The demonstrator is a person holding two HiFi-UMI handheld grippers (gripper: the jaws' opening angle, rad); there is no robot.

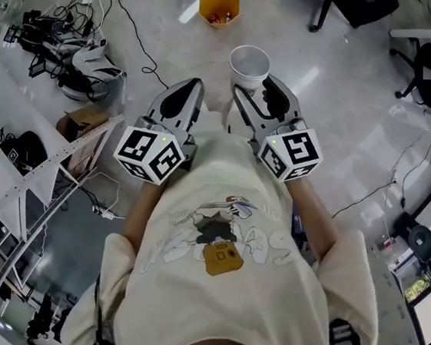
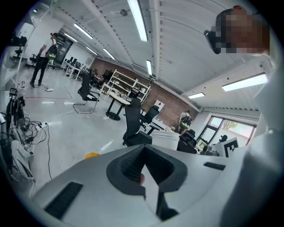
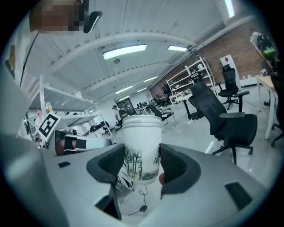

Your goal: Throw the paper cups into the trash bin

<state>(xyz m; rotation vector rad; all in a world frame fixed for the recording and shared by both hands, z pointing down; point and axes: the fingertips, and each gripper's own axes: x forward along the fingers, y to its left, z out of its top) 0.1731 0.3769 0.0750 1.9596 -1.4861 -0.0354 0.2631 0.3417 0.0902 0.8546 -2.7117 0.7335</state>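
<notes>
A white paper cup (image 1: 248, 67) with a tree print (image 3: 141, 148) stands upright between the jaws of my right gripper (image 1: 254, 89), whose pads press its two sides (image 3: 142, 166). An orange bin (image 1: 219, 7) stands on the floor beyond the cup, with small items inside; in the left gripper view the bin (image 2: 92, 155) shows as a small orange patch. My left gripper (image 1: 180, 100) hangs beside the right one, its jaws together with nothing between them (image 2: 144, 155). From the left gripper view the cup (image 2: 165, 141) appears just past the jaws on the right.
A tangle of cables and white gear (image 1: 68, 43) lies on the floor at the left. A cardboard box (image 1: 86, 121) sits by a white rack (image 1: 13, 183). Black office chairs (image 1: 351, 1) stand at the far side and right (image 3: 222, 115).
</notes>
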